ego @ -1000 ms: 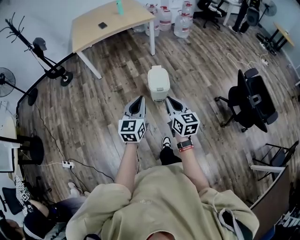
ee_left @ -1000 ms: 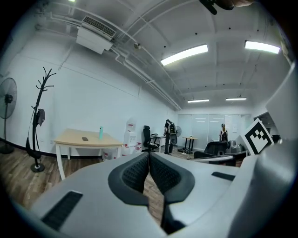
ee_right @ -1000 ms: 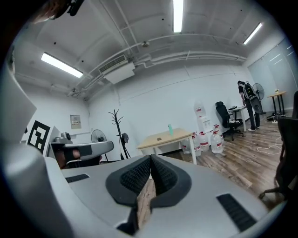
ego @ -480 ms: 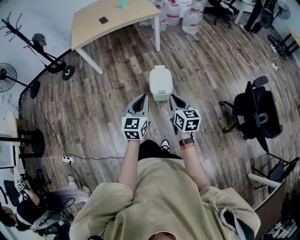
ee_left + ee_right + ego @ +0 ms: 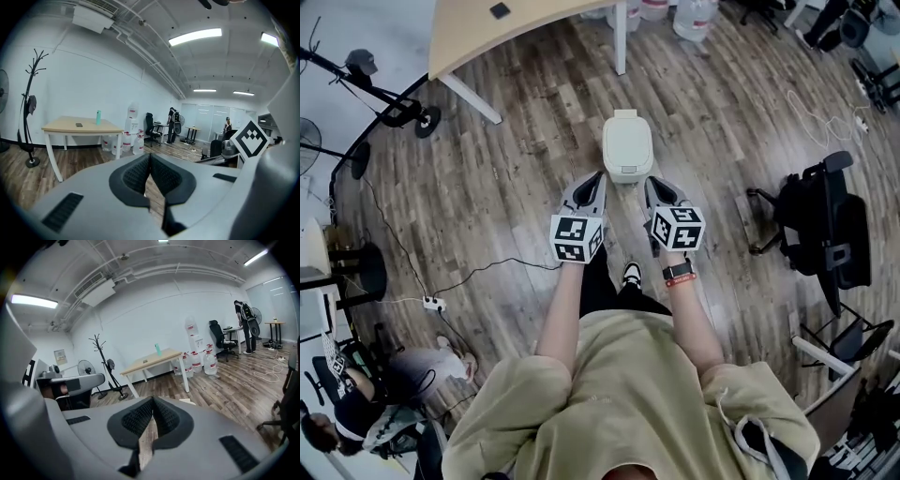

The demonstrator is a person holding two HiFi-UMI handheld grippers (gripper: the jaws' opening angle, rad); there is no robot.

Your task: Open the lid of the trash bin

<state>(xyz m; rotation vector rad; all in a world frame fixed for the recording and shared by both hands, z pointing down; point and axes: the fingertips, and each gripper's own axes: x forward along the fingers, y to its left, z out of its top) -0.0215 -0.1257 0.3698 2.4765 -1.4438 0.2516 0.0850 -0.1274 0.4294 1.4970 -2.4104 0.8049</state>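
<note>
The white trash bin (image 5: pixel 627 145) stands on the wooden floor in the head view, its lid down. My left gripper (image 5: pixel 598 177) is just short of the bin's near left corner, and my right gripper (image 5: pixel 652 184) is just short of its near right corner. Neither touches the bin. In the left gripper view the left gripper (image 5: pixel 150 157) has its jaws closed together with nothing between them. The right gripper (image 5: pixel 153 402) in the right gripper view is likewise shut and empty. Both gripper views look over the bin at the room.
A light wooden table (image 5: pixel 516 28) stands beyond the bin, with water jugs (image 5: pixel 694 14) behind it. A black office chair (image 5: pixel 825 230) is to the right. A power strip (image 5: pixel 431 303) with its cable lies on the left. My shoe (image 5: pixel 632 275) is below the grippers.
I have stepped toward the bin, which now sits right in front of both grippers. Both grippers stayed shut.
</note>
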